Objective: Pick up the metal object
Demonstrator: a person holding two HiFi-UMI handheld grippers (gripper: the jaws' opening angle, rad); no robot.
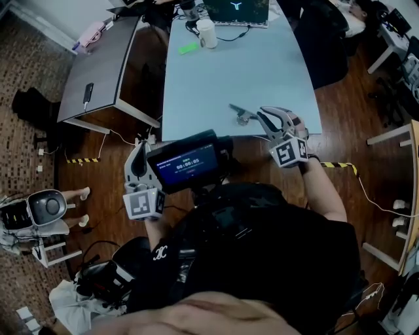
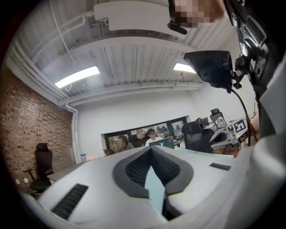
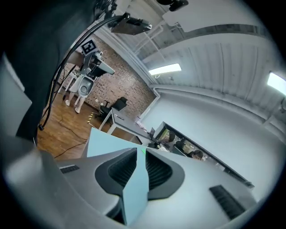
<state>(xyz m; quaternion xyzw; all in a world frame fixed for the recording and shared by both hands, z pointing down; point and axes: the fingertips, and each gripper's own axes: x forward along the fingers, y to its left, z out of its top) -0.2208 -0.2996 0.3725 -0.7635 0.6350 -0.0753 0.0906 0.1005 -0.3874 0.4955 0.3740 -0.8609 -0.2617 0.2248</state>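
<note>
The metal object (image 1: 242, 115), a small shiny piece with a thin strip pointing back left, lies on the light blue table (image 1: 249, 72) close to its front edge. My right gripper (image 1: 261, 118) hovers just to its right with the jaws aimed at it. In the right gripper view, the right gripper (image 3: 140, 153) stands open. A strip of blue table shows through the gap and nothing is between the jaws. The metal object is out of that view. My left gripper (image 1: 139, 156) is held low over the wooden floor, left of the table. In its own view the left gripper (image 2: 152, 150) has its tips together on nothing.
A white mug (image 1: 207, 33), a green item (image 1: 188, 48) and a laptop (image 1: 237, 12) sit at the table's far end. A grey desk (image 1: 105, 59) with a phone (image 1: 88, 93) stands to the left, and a black chair (image 1: 324, 39) to the right.
</note>
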